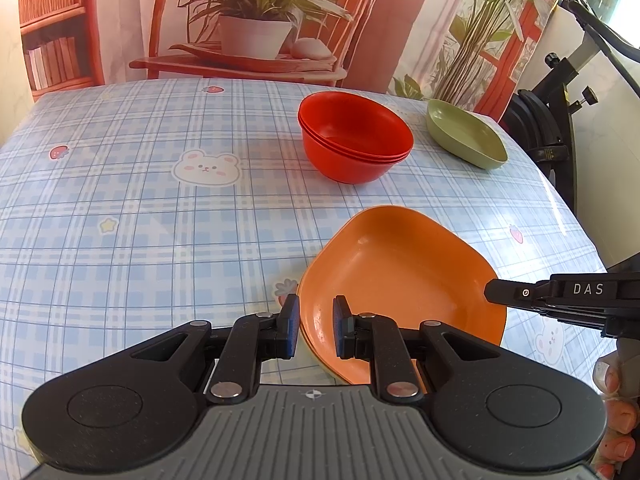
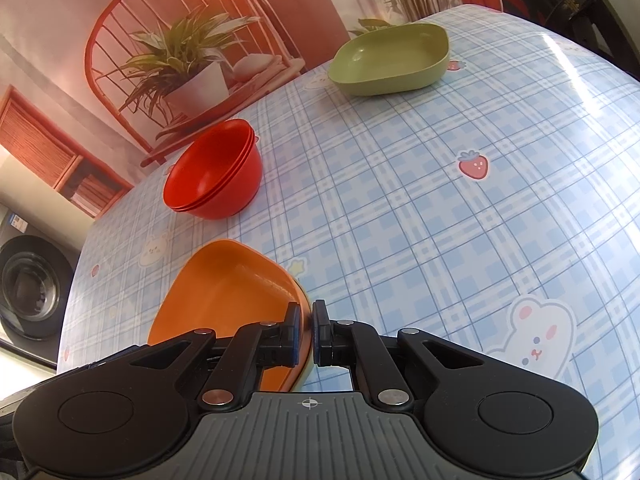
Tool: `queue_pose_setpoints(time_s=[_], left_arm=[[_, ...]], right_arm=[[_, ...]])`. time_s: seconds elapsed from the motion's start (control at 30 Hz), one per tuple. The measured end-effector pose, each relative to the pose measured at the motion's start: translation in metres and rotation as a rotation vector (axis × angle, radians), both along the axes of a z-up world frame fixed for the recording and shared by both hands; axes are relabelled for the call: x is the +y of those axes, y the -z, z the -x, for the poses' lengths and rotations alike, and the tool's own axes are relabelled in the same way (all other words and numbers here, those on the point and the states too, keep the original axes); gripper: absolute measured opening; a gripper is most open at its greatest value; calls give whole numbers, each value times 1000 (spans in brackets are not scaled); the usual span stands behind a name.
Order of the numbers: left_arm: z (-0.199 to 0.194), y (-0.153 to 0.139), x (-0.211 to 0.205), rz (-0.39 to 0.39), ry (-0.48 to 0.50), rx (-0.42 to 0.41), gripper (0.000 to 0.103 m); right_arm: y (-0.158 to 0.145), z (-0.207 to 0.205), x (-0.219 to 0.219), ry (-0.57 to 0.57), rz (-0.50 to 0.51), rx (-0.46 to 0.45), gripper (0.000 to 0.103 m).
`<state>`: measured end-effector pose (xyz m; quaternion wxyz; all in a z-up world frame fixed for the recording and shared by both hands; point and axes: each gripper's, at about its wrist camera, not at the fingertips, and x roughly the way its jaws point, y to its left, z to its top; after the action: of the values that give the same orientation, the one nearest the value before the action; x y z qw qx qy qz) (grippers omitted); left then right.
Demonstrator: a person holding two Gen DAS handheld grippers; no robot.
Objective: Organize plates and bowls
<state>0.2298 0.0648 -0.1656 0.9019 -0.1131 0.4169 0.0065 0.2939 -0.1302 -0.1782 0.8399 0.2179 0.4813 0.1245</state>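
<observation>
Behind everything hangs a printed backdrop of a potted plant and a red chair, and below it spreads the worktop point(image 1: 160, 208), covered in a blue plaid cloth with bears and strawberries. On it, toward the far side, sits a stack of red bowls point(image 1: 354, 142), three rims showing, already nested. Near the far right edge, well apart from the rest, lies a single green plate point(image 1: 464, 134) on its own. Closest to the cameras is the orange plate point(image 1: 404, 280), resting on another plate of which only a pale edge shows beneath it.

The left hand-held gripper point(image 1: 316, 326) straddles the orange plate's near rim, one pad outside and one inside, with a visible gap, so it is not yet clamped. The right hand-held gripper point(image 2: 306, 332) has its pads pressed close on the opposite rim and appears to be pinching it.

Judging from this, the bowls are sorted; the plates are partly stacked, and the green plate looks like what remains to be gathered.
</observation>
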Motion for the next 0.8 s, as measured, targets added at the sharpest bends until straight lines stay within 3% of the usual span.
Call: queue_pose_setpoints(time_s=[0.2,0.37,0.8], left_arm=[[1,-7,1,-4,15,-22,18],[-2,-22,-4,-25,50,-69,18],[-17,-41,-20,22,77,-100,18]], right_arm=[[-2,1,0,2,-4,-9,7],[-22,-5,-13,24,-7,-86,8],[-48,-17,-96,172,67,-191,8]])
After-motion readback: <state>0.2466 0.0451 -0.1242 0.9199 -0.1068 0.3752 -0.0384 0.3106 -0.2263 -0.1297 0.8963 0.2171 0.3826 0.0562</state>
